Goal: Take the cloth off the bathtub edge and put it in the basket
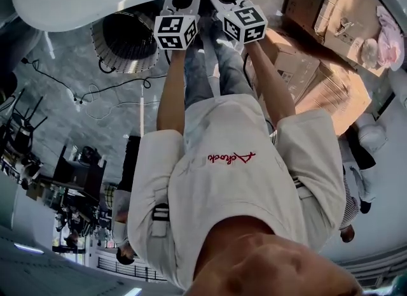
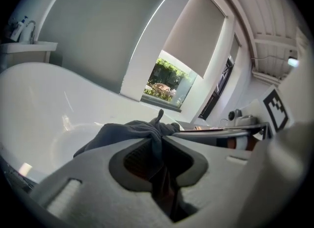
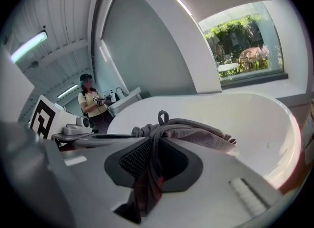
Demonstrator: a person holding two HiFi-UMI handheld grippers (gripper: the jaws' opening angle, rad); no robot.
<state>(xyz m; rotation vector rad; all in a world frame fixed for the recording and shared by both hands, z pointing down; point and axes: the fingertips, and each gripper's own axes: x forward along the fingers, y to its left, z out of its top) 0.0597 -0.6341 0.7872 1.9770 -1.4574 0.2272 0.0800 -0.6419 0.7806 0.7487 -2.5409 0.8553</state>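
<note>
Left gripper [image 2: 159, 141]: low centre of the left gripper view. The jaws are almost together, and the pads pinch a fold of dark grey cloth.
Right gripper [image 3: 153, 146]: low centre of the right gripper view. The jaws are likewise nearly closed and clamp a fold of the same cloth, with a strip of it trailing back through the gap.
Cloth [image 2: 128, 131]: bunched at both grippers' tips. In the head view it sits at the top centre, gathered between the two grippers, which are side by side. Whether it touches the tub rim cannot be told.
Bathtub [image 2: 44, 99]: white, just behind the cloth. It fills the left half of the left gripper view and lies across the top left of the head view.
Basket [image 1: 127, 40]: dark and round, in the upper left of the head view, beside the tub and left of the left gripper.
Cardboard boxes [image 1: 318, 53]: upper right of the head view.
Person [image 3: 91, 102]: standing at mid left of the right gripper view, beyond the tub.
Window [image 3: 245, 50]: upper right of the right gripper view, with greenery outside.
</note>
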